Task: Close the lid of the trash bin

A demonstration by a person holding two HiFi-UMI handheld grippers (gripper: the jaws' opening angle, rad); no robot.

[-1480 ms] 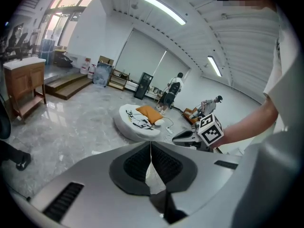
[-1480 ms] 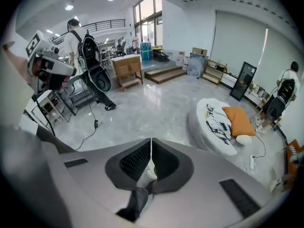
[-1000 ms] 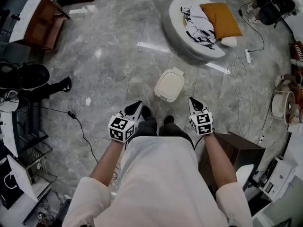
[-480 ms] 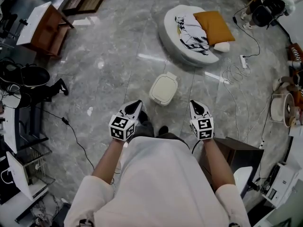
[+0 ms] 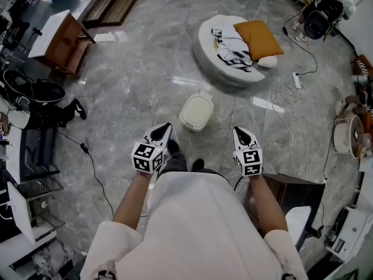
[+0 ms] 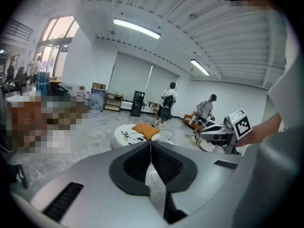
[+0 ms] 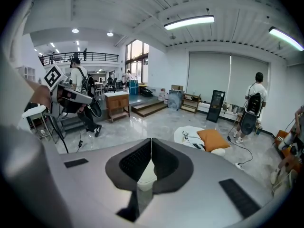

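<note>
Trash bin (image 5: 196,112) stands on the grey floor (image 5: 134,80) just on the person's side of the round bed (image 5: 201,42). Its lid looks flat down already, and its long axis runs from the person toward that bed. Both tongs hang farther from the bed than the bin does, the left tongs (image 5: 165,127) nearer the bin than the right tongs (image 5: 240,132). Each has its jaws pressed together on nothing. Only the head view shows the lid whole; the right gripper view catches a cream patch under its jaws, probably the bin.

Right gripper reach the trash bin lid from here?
Likely not without stooping: the right gripper is held high, the trash bin sits low on the floor ahead. Nothing stands between them.
</note>
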